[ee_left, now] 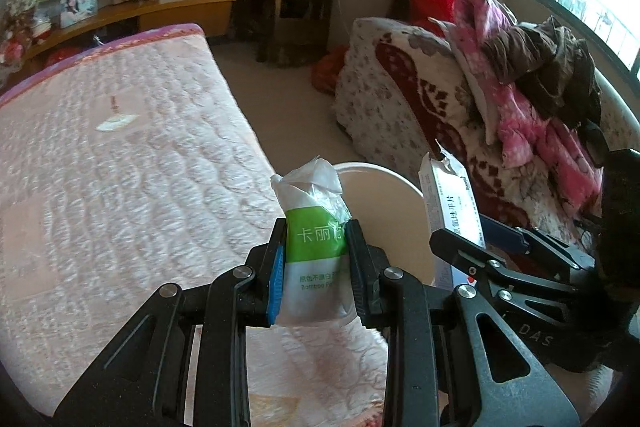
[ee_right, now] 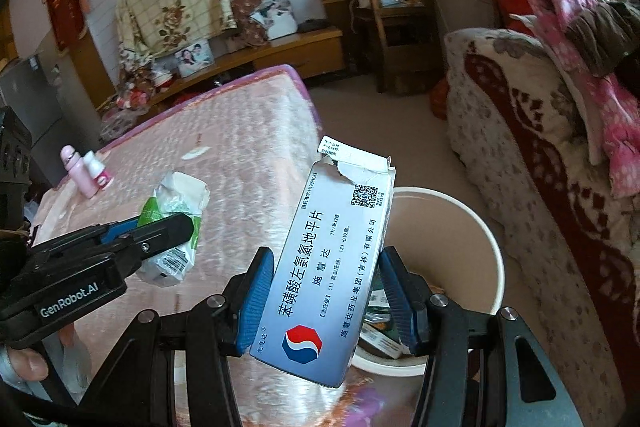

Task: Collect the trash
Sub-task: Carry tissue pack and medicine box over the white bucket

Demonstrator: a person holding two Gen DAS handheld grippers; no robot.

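Observation:
My left gripper [ee_left: 315,263] is shut on a green and white tissue packet [ee_left: 316,227], held above the bed edge beside the white trash bin [ee_left: 384,203]. The packet also shows in the right wrist view [ee_right: 176,223] with the left gripper [ee_right: 160,231] around it. My right gripper [ee_right: 326,303] is shut on a torn white and blue medicine box [ee_right: 328,267], held at the left rim of the bin [ee_right: 476,227]. The box also shows in the left wrist view [ee_left: 452,203]. Some boxes lie at the bottom of the bin.
A pink quilted bed [ee_left: 120,167] fills the left. Two small pink bottles [ee_right: 86,171] stand on its far corner. A sofa piled with blankets and clothes [ee_left: 500,99] is on the right. A narrow floor strip runs between them.

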